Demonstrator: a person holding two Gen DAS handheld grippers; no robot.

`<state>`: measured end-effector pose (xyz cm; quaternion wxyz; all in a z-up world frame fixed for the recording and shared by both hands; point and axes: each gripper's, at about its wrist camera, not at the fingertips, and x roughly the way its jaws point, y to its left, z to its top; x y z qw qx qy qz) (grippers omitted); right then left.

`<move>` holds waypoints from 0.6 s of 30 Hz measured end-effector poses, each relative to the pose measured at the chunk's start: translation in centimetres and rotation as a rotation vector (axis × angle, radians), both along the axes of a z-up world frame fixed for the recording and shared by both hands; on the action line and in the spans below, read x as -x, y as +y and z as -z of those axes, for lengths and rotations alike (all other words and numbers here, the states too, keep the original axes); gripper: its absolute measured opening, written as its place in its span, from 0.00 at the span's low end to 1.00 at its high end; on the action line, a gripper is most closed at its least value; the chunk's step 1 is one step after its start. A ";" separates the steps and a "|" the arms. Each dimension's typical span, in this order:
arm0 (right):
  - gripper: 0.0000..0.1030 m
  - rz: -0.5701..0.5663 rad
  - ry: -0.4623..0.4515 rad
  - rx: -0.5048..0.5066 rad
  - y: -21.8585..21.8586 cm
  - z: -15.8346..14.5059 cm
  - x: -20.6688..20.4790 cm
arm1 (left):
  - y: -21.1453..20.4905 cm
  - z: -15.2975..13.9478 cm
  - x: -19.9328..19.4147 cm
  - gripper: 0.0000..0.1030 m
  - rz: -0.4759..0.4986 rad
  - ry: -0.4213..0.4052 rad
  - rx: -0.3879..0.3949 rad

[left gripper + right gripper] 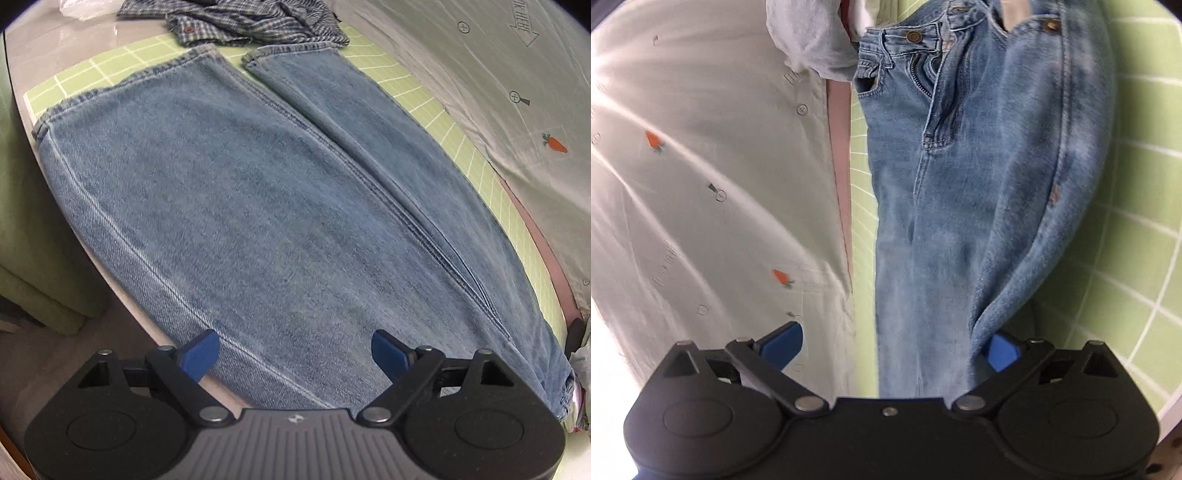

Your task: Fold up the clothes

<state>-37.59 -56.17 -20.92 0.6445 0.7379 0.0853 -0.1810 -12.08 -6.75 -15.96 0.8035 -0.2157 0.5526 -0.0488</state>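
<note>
Denim jeans [258, 206] lie flat on a green grid mat [436, 107], legs running lengthwise away from the left gripper [295, 354]; right gripper [894, 350] hovers nearer the waistband, both with fingers spread apart.

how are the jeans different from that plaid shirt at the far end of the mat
The jeans are plain light blue denim; the plaid shirt is checked, with a brown button. The jeans lie spread lengthwise, legs side by side; the shirt sits crumpled in a heap. The jeans cover most of the green grid mat; the shirt covers only its far edge. Both are unfolded.
</note>
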 end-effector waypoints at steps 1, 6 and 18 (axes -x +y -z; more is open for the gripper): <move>0.99 -0.001 0.011 -0.004 -0.1 0.1 -0.2 | 0.1 0.0 0.0 0.87 -0.003 0.003 0.005; 0.99 -0.002 0.048 -0.031 -0.6 0.4 -1.3 | 0.4 0.2 0.3 0.87 -0.016 0.017 0.029; 0.99 -0.039 0.061 -0.037 -4.1 0.0 -5.4 | 0.8 -0.3 1.6 0.87 -0.062 0.040 0.112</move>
